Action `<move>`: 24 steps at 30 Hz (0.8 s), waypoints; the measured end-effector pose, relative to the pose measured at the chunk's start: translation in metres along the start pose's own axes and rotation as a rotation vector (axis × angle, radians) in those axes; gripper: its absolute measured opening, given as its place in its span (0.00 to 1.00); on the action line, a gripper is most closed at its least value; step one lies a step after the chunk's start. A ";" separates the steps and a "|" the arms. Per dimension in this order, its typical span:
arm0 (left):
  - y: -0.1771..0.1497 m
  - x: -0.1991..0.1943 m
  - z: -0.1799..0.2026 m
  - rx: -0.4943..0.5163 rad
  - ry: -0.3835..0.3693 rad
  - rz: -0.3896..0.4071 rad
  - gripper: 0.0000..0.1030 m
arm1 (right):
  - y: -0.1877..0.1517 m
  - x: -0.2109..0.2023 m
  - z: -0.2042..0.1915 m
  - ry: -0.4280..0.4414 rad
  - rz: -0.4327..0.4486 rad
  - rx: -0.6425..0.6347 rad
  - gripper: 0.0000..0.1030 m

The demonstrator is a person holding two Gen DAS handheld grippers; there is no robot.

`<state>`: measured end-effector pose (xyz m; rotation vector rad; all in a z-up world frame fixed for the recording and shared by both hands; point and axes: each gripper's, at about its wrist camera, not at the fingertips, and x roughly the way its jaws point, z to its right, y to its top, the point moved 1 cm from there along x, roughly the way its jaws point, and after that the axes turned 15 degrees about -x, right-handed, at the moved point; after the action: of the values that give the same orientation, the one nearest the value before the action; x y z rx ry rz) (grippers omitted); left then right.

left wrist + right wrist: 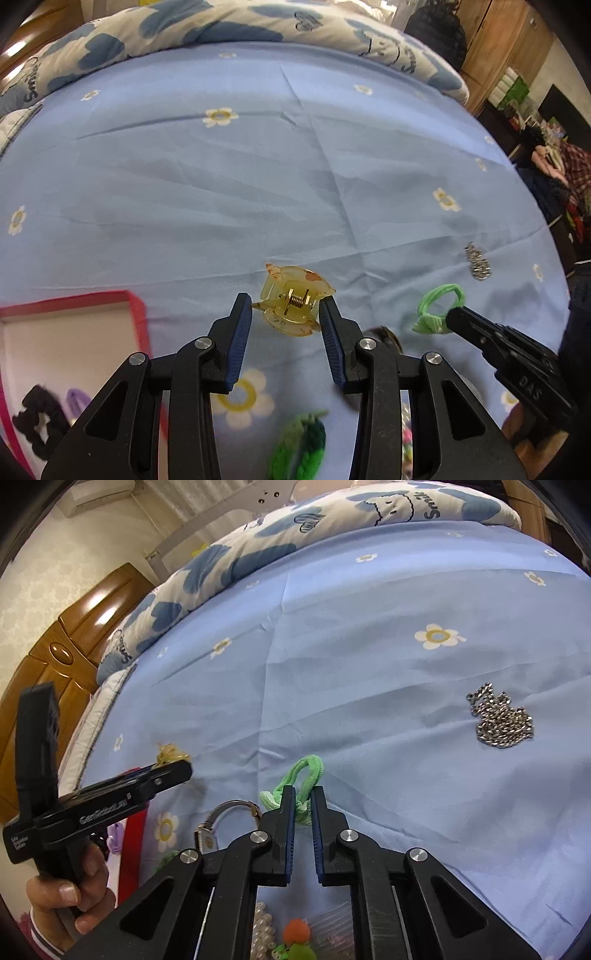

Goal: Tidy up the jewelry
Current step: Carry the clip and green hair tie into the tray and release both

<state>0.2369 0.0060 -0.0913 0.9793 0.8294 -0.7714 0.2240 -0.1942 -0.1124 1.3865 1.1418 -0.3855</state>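
A yellow translucent hair claw clip [290, 306] is pinched between the blue pads of my left gripper [286, 309], just right of the red-rimmed box [137, 317]. The box holds a black scrunchie [37, 417] and a purple clip [75, 400]. My right gripper [303, 802] is shut on a light green hair tie [309, 768], whose loop sticks out past the fingertips over the blue sheet. From the left wrist view, the hair tie [437, 304] and the right gripper [455, 318] appear at the right. A silver chain [502, 720] lies bunched further right.
A person's hand [70, 897] holds the left gripper [173, 768] at the left. A metal ring [236, 806], pearls [262, 934], an orange pompom [297, 929] and a green fuzzy scrunchie [299, 443] lie near. A cloud-print quilt [221, 26] lies along the far edge of the flowered bedsheet [221, 177].
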 end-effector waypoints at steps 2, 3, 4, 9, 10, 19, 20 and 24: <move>-0.002 -0.011 -0.005 -0.016 -0.016 0.011 0.35 | 0.000 -0.008 -0.003 0.010 0.012 0.004 0.07; -0.003 -0.017 -0.008 -0.024 -0.023 0.016 0.35 | 0.000 -0.011 -0.005 0.016 0.018 0.003 0.07; -0.005 -0.023 -0.011 -0.031 -0.029 0.022 0.35 | 0.000 -0.015 -0.008 0.023 0.022 -0.001 0.07; -0.020 -0.050 -0.029 -0.057 -0.027 0.038 0.35 | 0.001 -0.025 -0.031 0.063 0.035 -0.018 0.07; -0.023 -0.055 -0.034 -0.066 -0.028 0.038 0.35 | 0.001 -0.027 -0.036 0.072 0.035 -0.021 0.07; -0.051 -0.103 -0.082 -0.127 -0.005 0.090 0.35 | -0.005 -0.029 -0.091 0.158 0.015 -0.068 0.08; -0.052 -0.107 -0.086 -0.135 0.000 0.095 0.35 | -0.007 -0.028 -0.099 0.168 0.012 -0.075 0.08; -0.061 -0.122 -0.109 -0.162 0.023 0.119 0.35 | -0.011 -0.026 -0.126 0.203 -0.001 -0.102 0.08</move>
<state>0.1016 0.1053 -0.0446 0.8857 0.8325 -0.5828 0.1527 -0.0949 -0.0718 1.3570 1.3096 -0.1873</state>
